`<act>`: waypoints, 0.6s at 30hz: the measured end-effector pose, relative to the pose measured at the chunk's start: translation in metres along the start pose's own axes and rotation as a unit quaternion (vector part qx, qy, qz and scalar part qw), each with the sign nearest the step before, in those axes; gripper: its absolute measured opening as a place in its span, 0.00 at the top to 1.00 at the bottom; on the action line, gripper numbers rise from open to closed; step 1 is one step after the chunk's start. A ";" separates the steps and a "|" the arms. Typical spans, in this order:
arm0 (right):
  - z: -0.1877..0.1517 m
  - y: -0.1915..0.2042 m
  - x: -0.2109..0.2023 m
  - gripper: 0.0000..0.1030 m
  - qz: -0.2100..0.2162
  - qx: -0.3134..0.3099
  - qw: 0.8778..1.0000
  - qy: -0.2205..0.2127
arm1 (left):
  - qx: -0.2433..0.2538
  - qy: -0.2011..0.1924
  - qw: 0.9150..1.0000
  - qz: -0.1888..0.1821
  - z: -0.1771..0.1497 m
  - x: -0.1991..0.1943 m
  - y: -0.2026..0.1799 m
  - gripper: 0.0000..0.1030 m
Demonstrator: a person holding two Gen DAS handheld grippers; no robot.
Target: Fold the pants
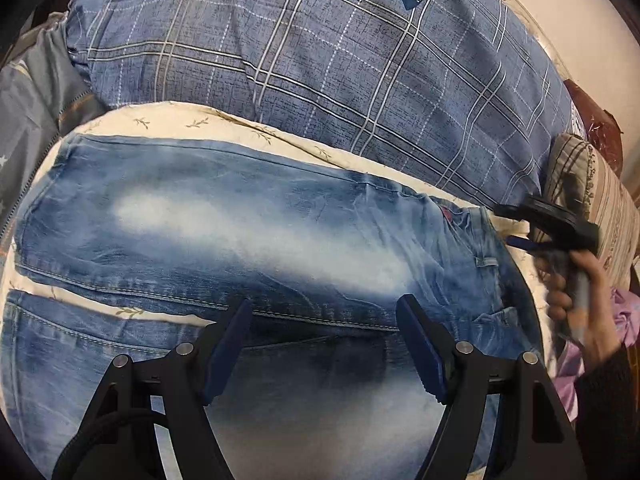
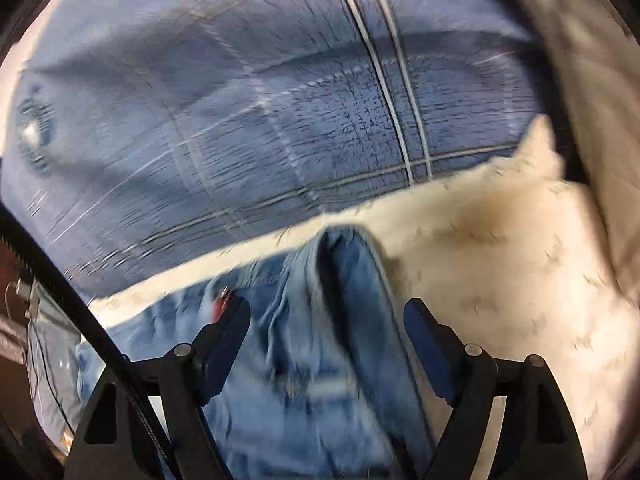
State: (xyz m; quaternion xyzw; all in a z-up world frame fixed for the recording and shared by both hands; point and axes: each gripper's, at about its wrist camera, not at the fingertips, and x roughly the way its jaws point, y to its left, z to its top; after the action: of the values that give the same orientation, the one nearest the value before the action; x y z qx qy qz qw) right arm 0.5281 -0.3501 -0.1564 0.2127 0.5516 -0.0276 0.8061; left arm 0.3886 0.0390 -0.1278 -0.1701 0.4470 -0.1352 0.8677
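Note:
Faded blue jeans (image 1: 248, 232) lie flat on a cream sheet (image 1: 224, 120), legs to the left, waist to the right. My left gripper (image 1: 324, 312) is open, hovering over the crotch seam between the two legs. My right gripper (image 1: 512, 224) shows at the right in the left wrist view, held in a hand near the waistband. In the blurred right wrist view the right gripper (image 2: 326, 312) is open over the jeans' waist (image 2: 344, 280), whose edge is bunched up between the jaws.
A large blue plaid pillow (image 1: 340, 72) lies behind the jeans and also shows in the right wrist view (image 2: 240, 128). A grey quilt (image 1: 36, 96) is at the left. A striped cushion (image 1: 572, 176) and purple cloth (image 1: 580, 356) sit at the right.

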 end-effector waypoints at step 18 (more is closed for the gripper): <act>-0.142 0.042 -0.121 0.88 0.004 -0.087 0.984 -0.158 | -0.014 0.023 0.996 -0.086 -0.001 -0.023 -0.005 0.28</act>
State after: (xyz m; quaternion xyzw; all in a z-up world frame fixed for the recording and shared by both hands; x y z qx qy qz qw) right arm 0.3680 -0.2818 -0.0772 0.1368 0.4165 -0.0100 0.8988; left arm 0.3746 0.0430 -0.1091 -0.2167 0.4524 -0.2070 0.8400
